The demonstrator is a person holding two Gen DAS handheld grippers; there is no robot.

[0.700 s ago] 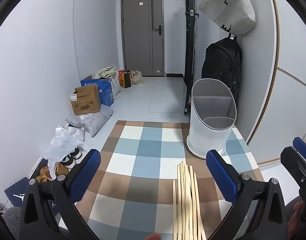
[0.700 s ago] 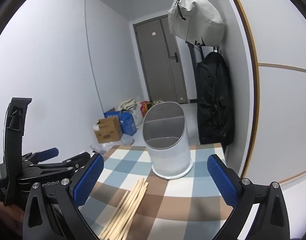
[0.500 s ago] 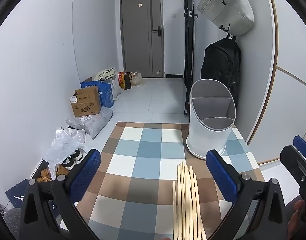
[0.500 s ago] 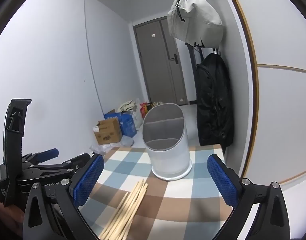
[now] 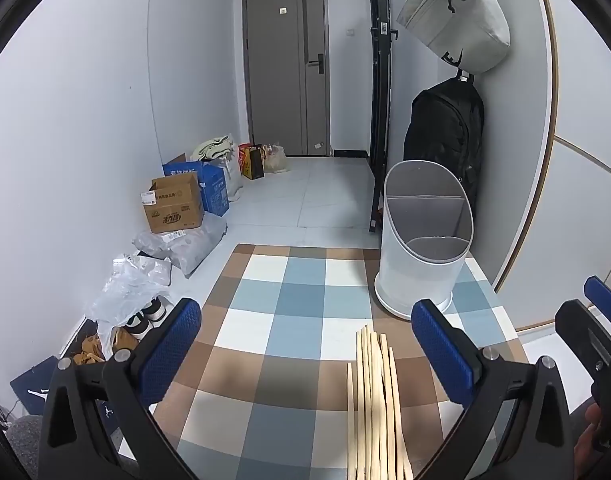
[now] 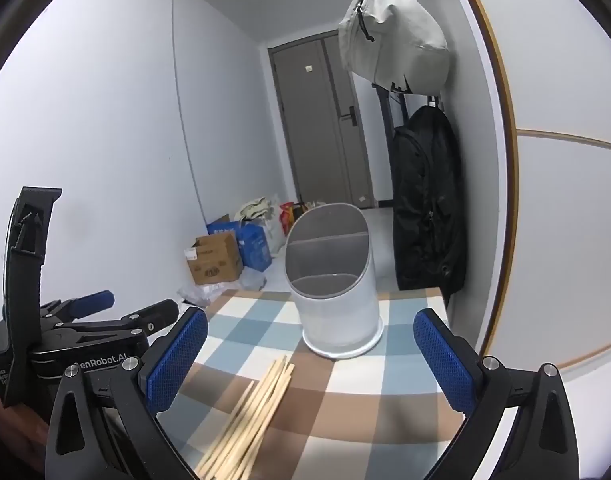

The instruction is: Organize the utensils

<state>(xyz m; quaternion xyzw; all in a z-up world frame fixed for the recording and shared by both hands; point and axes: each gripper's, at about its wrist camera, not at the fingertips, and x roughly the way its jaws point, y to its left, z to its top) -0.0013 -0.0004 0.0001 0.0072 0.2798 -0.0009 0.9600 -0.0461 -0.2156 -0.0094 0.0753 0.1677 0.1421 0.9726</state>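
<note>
Both our grippers, left (image 5: 305, 356) and right (image 6: 309, 356), gape empty; chopsticks (image 5: 375, 404) lie at 5 o'clock, holder (image 5: 423, 236) at 1 o'clock; a careless pinch may scatter the loose bundle

A narrow hallway with plain pale walls (image 5: 77, 120) and a light tiled floor (image 5: 325, 196) ends at a grey door (image 5: 289, 68). A checked cloth (image 5: 289, 320) in blue, brown and white covers the surface. Along the left wall sit cardboard boxes (image 5: 173, 204) and plastic bags (image 5: 177, 244) — on the right hang a grey bag (image 5: 457, 16) and a black backpack (image 5: 445, 128).
</note>
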